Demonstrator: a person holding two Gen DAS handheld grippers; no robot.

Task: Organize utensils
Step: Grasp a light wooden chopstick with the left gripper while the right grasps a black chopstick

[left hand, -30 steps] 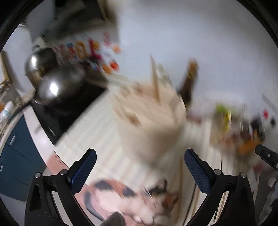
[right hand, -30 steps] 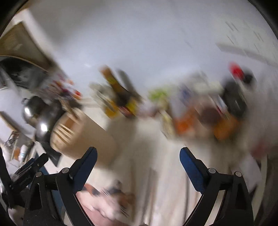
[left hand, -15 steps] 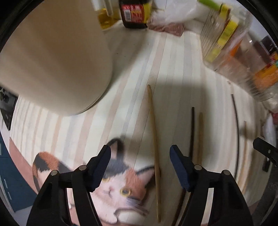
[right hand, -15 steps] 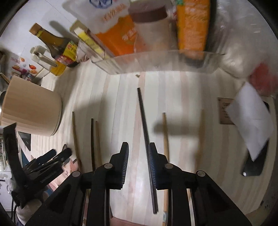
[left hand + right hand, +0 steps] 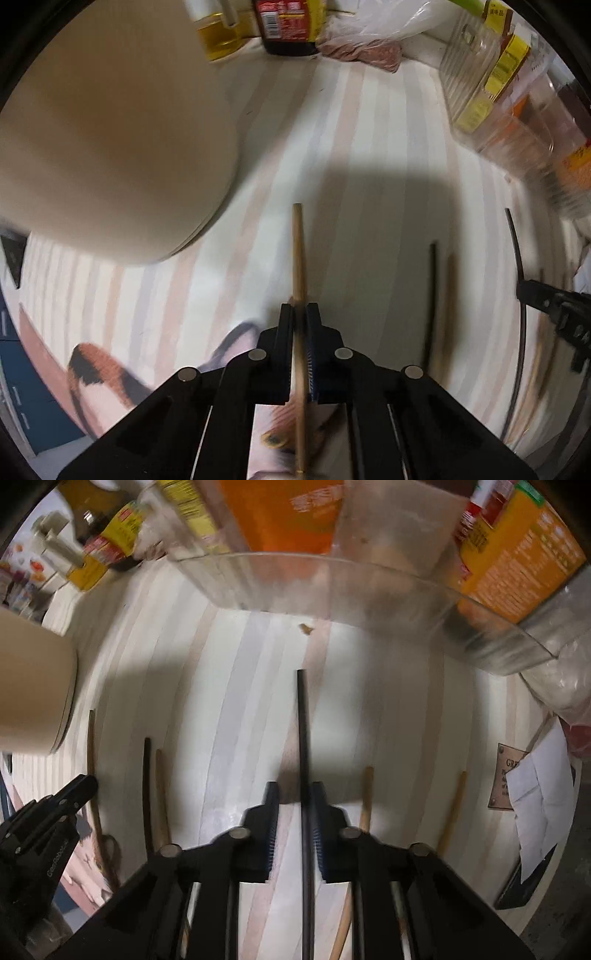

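My left gripper (image 5: 300, 314) is shut on a light wooden chopstick (image 5: 298, 254) that lies along the striped wooden counter (image 5: 351, 140). My right gripper (image 5: 294, 794) has its jaws close around a black chopstick (image 5: 303, 734); a small gap shows on its left side. A large beige utensil holder (image 5: 110, 140) stands at the left; it also shows in the right wrist view (image 5: 33, 686). More chopsticks lie on the counter: a dark one (image 5: 430, 295) and a wooden one (image 5: 447, 295) between the grippers, and two wooden ones (image 5: 366, 797) right of my right gripper.
A clear bin (image 5: 369, 587) of food packets stands at the back. Sauce bottles (image 5: 288, 26) and a plastic bag (image 5: 369, 40) sit by the wall. A cat-print mat (image 5: 96, 369) lies at the front. A white paper (image 5: 539, 794) lies at the right.
Both grippers have moved down onto the counter. The left has shut on the wooden chopstick. The right has narrowed around the black chopstick.
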